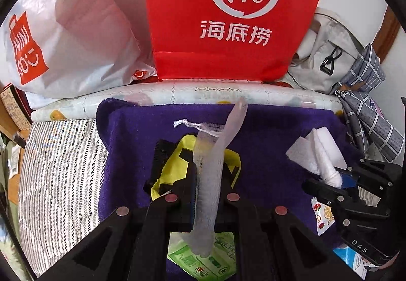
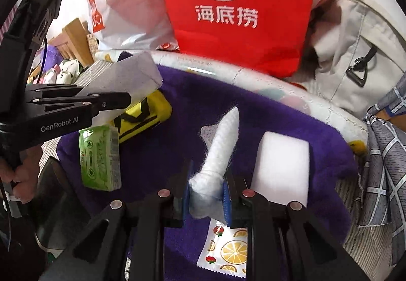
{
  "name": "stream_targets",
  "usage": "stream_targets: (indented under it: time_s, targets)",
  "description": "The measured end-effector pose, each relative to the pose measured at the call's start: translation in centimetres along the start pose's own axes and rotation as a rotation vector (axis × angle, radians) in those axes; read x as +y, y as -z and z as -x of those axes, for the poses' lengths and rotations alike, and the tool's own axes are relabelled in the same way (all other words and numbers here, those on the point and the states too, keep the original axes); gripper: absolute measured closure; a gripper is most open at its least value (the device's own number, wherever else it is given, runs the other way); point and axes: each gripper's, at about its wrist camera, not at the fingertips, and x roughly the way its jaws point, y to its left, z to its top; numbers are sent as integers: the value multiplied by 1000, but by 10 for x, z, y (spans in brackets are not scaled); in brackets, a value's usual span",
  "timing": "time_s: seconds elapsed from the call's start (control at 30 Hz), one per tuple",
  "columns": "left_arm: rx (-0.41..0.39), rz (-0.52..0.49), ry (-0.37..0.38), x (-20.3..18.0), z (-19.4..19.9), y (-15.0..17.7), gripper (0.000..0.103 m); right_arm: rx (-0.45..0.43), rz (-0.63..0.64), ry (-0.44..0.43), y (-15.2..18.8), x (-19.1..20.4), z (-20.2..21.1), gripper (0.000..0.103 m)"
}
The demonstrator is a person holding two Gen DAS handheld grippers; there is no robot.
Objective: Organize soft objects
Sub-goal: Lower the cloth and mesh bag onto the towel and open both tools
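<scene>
Clamped between the left gripper's [image 1: 206, 179] pads is a white mesh drawstring pouch [image 1: 212, 169], jaws fully closed on the thin net, its long axis running straight ahead along the fingers. Over on the right gripper [image 2: 206, 194], narrow jaws pinch a rolled white cloth [image 2: 220, 151], which also points forward. Both hang above the purple towel [image 2: 279, 123]. Down on the towel lie a green tissue pack [image 2: 101, 156], a yellow pouch [image 2: 144, 116], a white sponge block [image 2: 281, 167] and a fruit-print sachet [image 2: 225, 253]. No open container is visible; the red Haidilao bag [image 1: 228, 14] stands behind, contents unseen.
</scene>
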Motion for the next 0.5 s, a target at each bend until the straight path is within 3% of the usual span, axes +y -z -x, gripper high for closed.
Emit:
stream_targets:
  time_s: [0.07,0.17,0.27,0.33,0.4,0.5]
  targets:
    - [4,-3,6,-2,0,0,94,5,-3,-16,0,0,-1,80]
    - [12,-6,19,-4,-1,0,82,6,-20,-41,0,-2,2,58]
    - [23,-8,40,-7,0,0,60,-12,-18,-38,-1,-2,7,53]
    - [15,-9,51,-9,5,1,44,-22,-15,-34,-1,-1,12,43]
    - [13,-9,42,-11,14,3,42,-37,-12,-26,0,1,20,29]
    - [-4,-19,31,-12,30,9,42,-74,-5,14,1,6,35,25]
